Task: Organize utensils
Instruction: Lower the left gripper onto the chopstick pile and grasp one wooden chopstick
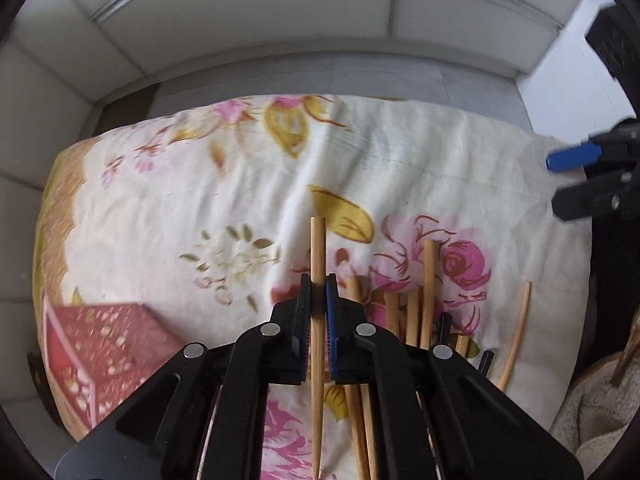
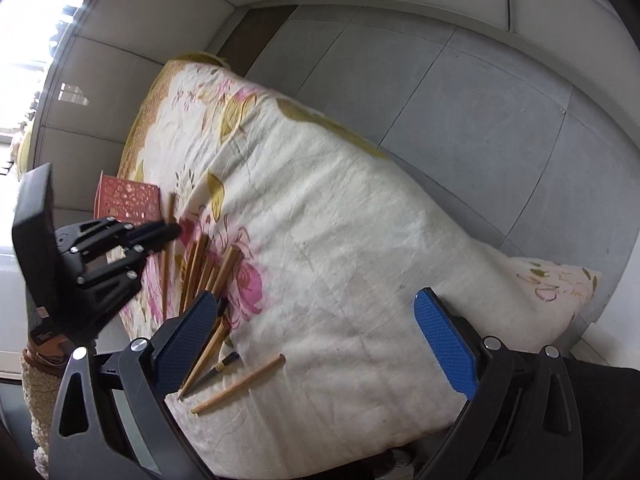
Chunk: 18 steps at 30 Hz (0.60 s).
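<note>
Floral cloth (image 1: 200,184), scattered chopsticks (image 1: 428,280), pink basket (image 1: 100,332)

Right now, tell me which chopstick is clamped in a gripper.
The pale wooden chopstick clamped in the left gripper, left of the pile. The other chopsticks lie loose on the floral cloth. The right gripper is open and empty.
</note>
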### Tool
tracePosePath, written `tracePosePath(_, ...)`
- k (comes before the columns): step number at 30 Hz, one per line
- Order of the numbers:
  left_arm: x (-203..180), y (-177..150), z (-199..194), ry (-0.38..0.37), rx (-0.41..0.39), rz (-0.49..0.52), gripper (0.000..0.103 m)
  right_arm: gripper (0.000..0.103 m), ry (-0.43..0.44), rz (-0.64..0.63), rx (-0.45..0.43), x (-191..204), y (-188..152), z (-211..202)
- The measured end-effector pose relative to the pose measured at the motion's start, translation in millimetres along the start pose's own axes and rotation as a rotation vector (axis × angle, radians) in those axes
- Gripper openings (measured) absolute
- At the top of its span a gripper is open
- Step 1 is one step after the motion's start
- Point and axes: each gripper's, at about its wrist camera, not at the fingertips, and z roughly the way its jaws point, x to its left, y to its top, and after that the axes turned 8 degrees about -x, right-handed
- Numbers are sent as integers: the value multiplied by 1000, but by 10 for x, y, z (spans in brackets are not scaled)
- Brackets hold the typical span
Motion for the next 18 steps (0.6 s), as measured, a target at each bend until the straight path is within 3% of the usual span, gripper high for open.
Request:
tracePosePath(6, 301, -574, -1039, 191, -220, -355, 6, 71, -21, 3, 183, 367, -279, 232)
tracePosePath(8, 332, -802, -1333, 211, -310, -459, 6, 54, -49, 47, 278, 418, -379, 381)
tracePosePath(11, 253, -1067, -1711, 223, -434, -513, 6, 42, -122, 100, 308, 507, -378, 455)
tracePosePath(14, 125, -1229, -1952, 225, -512, -532, 6, 39, -221, 140, 364, 607, -336, 576)
tracePosePath(18, -11, -1313, -2064, 226, -574, -542, 6, 39, -392, 25, 391, 947, -324, 727)
